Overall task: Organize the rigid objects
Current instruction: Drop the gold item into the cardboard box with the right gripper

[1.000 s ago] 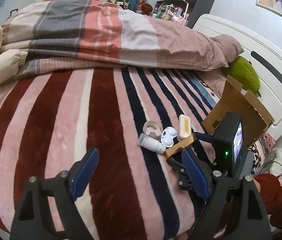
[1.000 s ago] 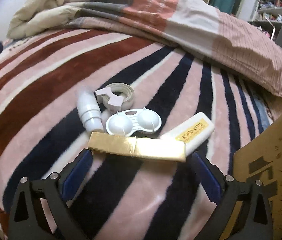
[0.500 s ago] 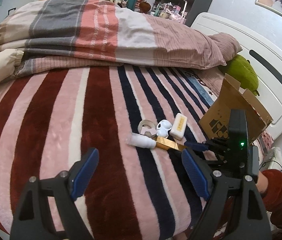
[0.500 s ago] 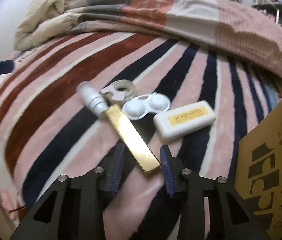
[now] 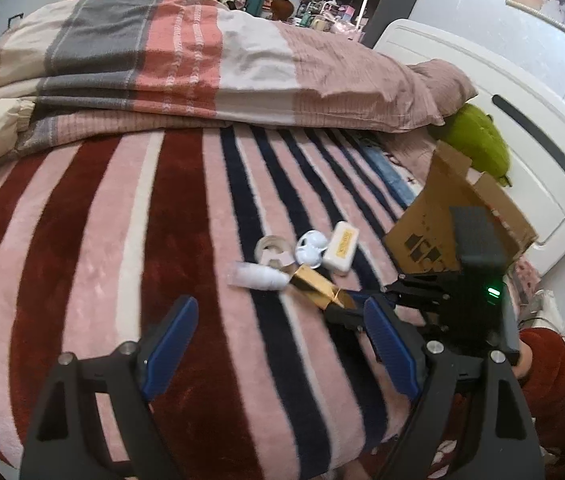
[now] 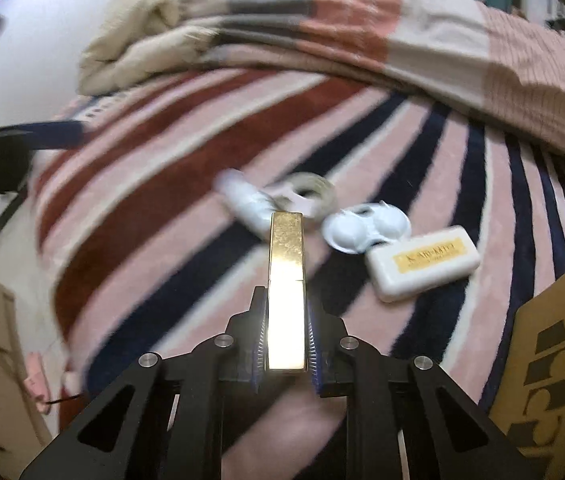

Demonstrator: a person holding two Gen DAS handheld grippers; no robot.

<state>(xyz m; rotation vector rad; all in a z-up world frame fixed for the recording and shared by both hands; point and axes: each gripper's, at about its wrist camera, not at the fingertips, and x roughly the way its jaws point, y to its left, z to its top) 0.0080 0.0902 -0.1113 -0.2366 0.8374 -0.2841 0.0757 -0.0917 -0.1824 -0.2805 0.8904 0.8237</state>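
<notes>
Both views are evenly, rather dimly lit and bent by fisheye distortion toward dark vignetted edges. Strong glare is thrown off the gold bar (image 6: pixel 286 280); heavy motion blur is seen across the right wrist view.

Gold bar clamped in my right tool

My right tool (image 6: pixel 285 344) grips the gold bar (image 6: pixel 285 276) lengthwise; beyond lie a white bottle (image 6: pixel 248 204), tape roll (image 6: pixel 310 192), lens case (image 6: pixel 364 228) and white box (image 6: pixel 422 262) on the bed (image 6: pixel 162 184).

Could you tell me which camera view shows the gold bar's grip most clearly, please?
The right wrist view: the gold bar fills the centre, clamped at its near end by the right gripper. The left wrist view shows the same bar only small and from the side, partly behind a finger of the open left gripper.
</notes>
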